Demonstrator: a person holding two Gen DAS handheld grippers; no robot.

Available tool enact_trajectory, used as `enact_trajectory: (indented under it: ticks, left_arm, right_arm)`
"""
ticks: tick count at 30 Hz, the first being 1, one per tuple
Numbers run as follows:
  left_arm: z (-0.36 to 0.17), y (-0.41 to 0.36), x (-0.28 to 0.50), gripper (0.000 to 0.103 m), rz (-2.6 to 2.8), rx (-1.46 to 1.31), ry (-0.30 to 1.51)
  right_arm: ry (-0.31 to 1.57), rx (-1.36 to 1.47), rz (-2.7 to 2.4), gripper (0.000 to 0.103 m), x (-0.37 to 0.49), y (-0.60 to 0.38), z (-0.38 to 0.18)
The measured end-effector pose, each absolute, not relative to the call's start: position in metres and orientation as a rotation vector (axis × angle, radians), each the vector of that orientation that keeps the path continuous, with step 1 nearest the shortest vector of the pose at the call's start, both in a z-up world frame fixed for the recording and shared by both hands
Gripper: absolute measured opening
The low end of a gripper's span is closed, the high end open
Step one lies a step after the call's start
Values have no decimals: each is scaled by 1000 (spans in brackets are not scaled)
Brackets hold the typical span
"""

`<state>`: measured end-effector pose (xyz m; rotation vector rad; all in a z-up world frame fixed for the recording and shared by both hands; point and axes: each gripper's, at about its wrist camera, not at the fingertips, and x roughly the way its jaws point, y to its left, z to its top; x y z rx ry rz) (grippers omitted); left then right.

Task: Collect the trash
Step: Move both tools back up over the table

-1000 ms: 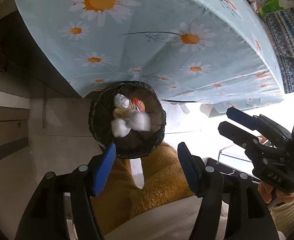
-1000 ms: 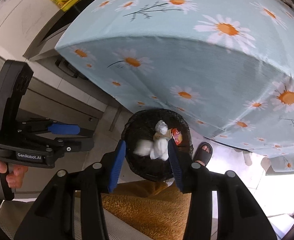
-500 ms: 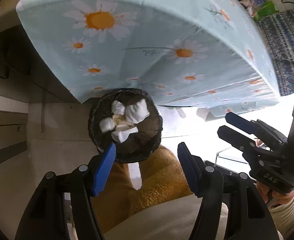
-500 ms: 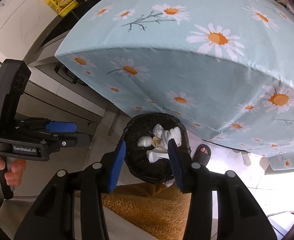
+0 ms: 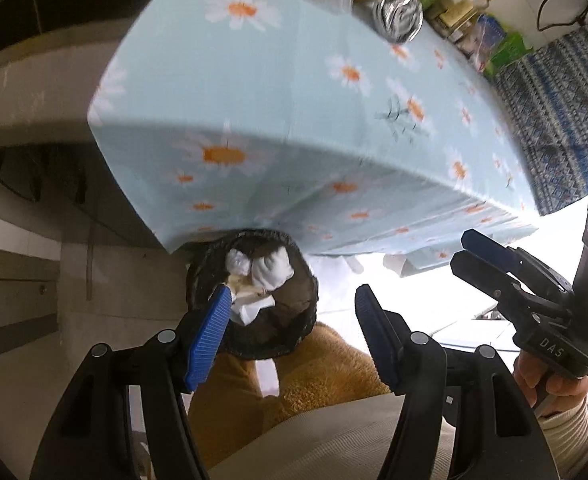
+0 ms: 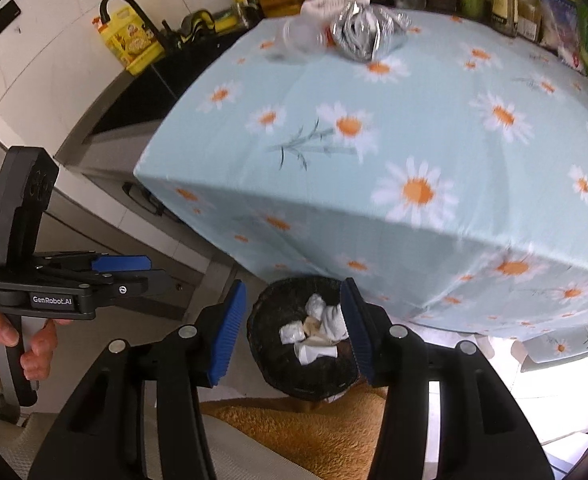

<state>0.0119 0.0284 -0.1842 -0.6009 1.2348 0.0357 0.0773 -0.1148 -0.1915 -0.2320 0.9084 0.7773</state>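
Both grippers, left (image 5: 290, 320) and right (image 6: 292, 330), hang open and empty, the right's jaws just widening, above the bin (image 6: 294, 376) of crumpled tissues (image 6: 329, 318). Crushed foil (image 6: 363, 34) lies on the daisy tablecloth (image 6: 433, 120).

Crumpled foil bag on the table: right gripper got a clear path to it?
Probably yes. The right gripper is open and empty, the tablecloth before the foil bag is bare; only a clear cup sits beside it.

The counter (image 6: 433, 128), draped in a pale blue daisy cloth, carries crumpled foil (image 6: 363, 32) and a clear plastic cup (image 6: 299, 36) near its far edge. On the floor (image 5: 106, 280) beside its corner stands a black bin (image 6: 305, 340) holding white tissues (image 6: 325, 320).
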Motion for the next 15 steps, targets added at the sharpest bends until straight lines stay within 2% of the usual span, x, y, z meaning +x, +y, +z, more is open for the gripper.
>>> enact_trajectory:
  ticks: [6,8,15]
  left_arm:
    - [-160,32,20,62,13,-571,1173]
    - [-150,33,25,62,10,-553,1156]
    - [-125,42,49,62,33,-530,1107]
  right_arm:
    - [844,-217,758,51,84,-117,-168]
    - [830,-213,747,58,90,-116,-161]
    - [778,-220,725,62,118,-111,-131]
